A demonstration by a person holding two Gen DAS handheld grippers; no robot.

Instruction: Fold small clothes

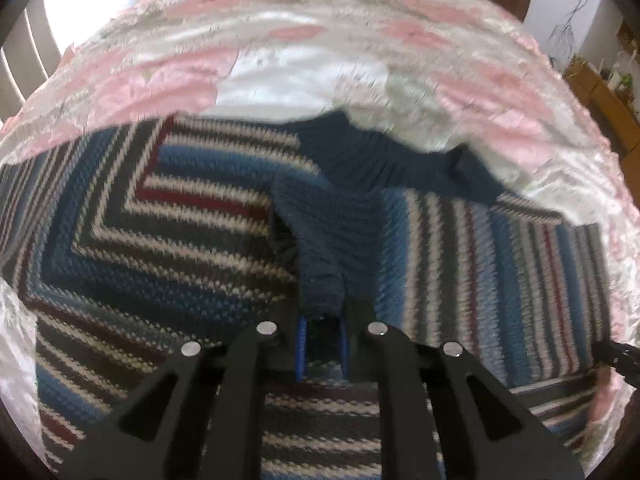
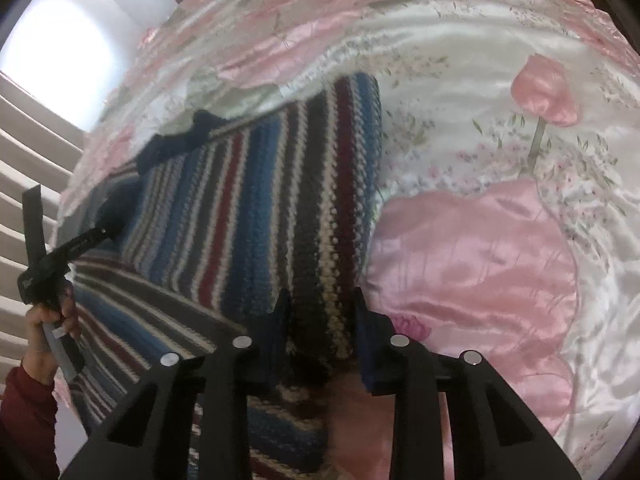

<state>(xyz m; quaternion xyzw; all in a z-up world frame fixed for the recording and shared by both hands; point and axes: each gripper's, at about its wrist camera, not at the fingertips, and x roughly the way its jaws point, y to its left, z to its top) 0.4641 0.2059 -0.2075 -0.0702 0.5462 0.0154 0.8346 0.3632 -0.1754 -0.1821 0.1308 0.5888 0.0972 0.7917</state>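
The striped knitted sweater (image 1: pixel 160 216) lies on the pink floral bedspread (image 2: pixel 480 264). The left gripper (image 1: pixel 322 320) pinches its dark blue neck part (image 1: pixel 332 248). The right gripper (image 2: pixel 320 320) clamps a striped fold at the sweater's right edge.

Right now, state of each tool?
Left tool: shut on the navy ribbed part of the striped knit sweater.
Right tool: shut on a striped fold of the sweater.

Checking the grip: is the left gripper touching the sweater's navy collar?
Touching. The left wrist view shows the left gripper closed on the navy collar of the striped sweater.
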